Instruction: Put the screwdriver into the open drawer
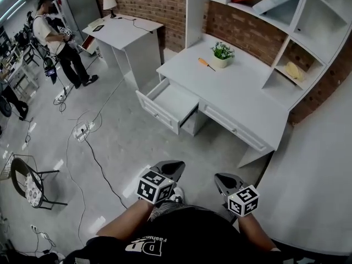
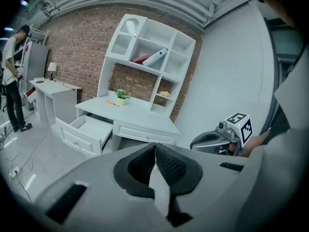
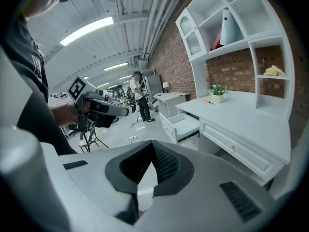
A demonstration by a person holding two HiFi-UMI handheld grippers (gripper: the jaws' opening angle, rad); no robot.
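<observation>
An orange-handled screwdriver (image 1: 206, 64) (image 2: 112, 103) (image 3: 208, 101) lies on the white desk (image 1: 242, 98), beside a small potted plant (image 1: 222, 54). The desk's left drawer (image 1: 170, 103) (image 2: 87, 129) (image 3: 182, 124) stands pulled out with nothing visible inside it. Both grippers hang over the floor, well short of the desk. My left gripper (image 1: 175, 166) (image 2: 155, 146) is shut with nothing between its pads. My right gripper (image 1: 223, 179) (image 3: 152, 145) is also shut and holds nothing. Both point toward the desk.
A white hutch (image 1: 308, 21) with shelves stands on the desk's back. A second white table (image 1: 124, 29) with a lamp stands far left, and a person (image 1: 55, 37) stands beside it. Cables (image 1: 82, 131) and a chair (image 1: 30, 186) sit on the floor at left.
</observation>
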